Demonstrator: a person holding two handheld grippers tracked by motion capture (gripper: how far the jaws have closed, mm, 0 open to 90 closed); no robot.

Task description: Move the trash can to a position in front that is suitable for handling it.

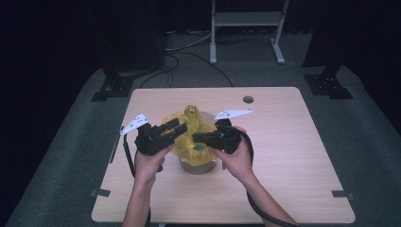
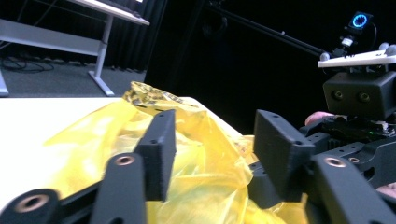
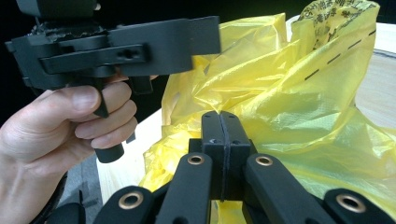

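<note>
Both forearms came in from the bottom of the high view, angled toward each other, with the hands close together near the table's middle. The left hand (image 1: 147,163) was wrapped around the left gripper (image 1: 171,130), its jaws spread wide apart and pointing to the right and away. The right hand (image 1: 236,158) gripped the right gripper (image 1: 197,137), aimed left at the other one, with its jaws pressed flat together, pads touching. The cable trailed back along the right forearm.

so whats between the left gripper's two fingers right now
Loose yellow plastic bag film fills the gap between the open left gripper fingers, seen in the left gripper view.
</note>
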